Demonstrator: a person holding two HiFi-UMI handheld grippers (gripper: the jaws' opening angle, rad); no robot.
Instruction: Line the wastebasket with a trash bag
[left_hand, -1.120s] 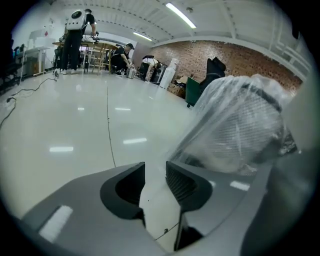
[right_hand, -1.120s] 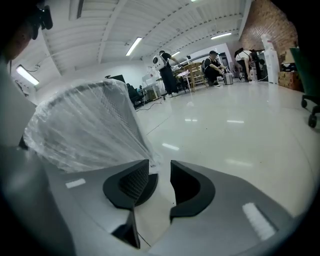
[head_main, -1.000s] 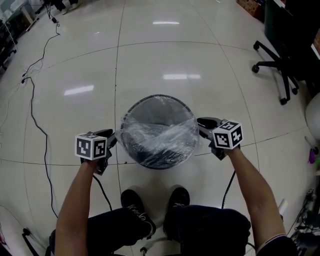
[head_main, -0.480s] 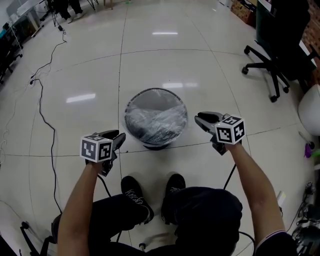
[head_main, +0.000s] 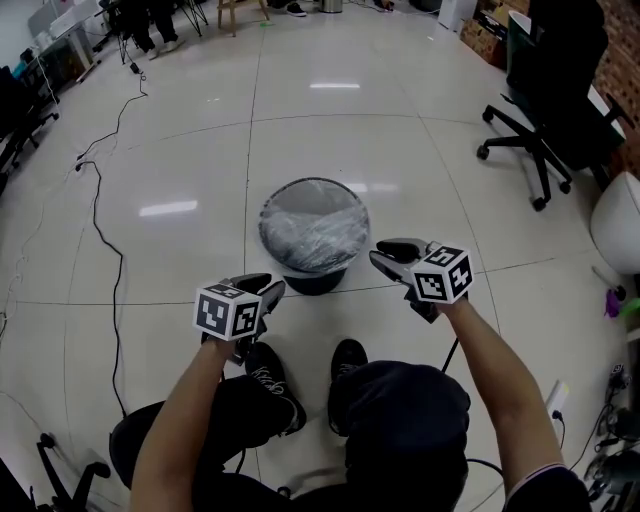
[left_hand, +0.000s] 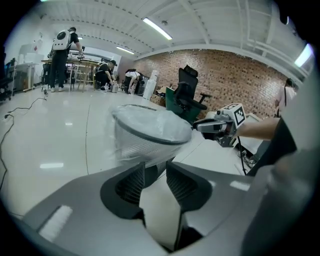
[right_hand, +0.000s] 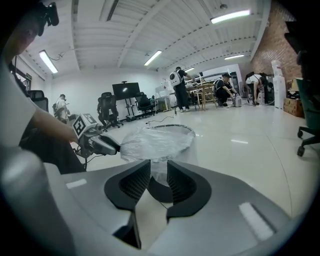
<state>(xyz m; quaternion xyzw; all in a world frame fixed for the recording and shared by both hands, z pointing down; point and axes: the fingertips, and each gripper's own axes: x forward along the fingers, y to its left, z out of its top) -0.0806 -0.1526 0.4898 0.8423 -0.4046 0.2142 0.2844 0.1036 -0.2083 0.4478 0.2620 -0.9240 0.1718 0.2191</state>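
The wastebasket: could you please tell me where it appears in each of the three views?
Head view: wastebasket at centre, on the floor.
Left gripper view: wastebasket just left of centre.
Right gripper view: wastebasket at centre, just below mid-height.
Shared landmark: the clear bag over its rim.

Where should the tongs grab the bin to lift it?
Probably the rim, from above. The bin stands upright, and it looks too round and wide to squeeze. Its thin top edge, with the bag folded over it, should fit between tongs. Left tongs take the left side, right tongs the right side.
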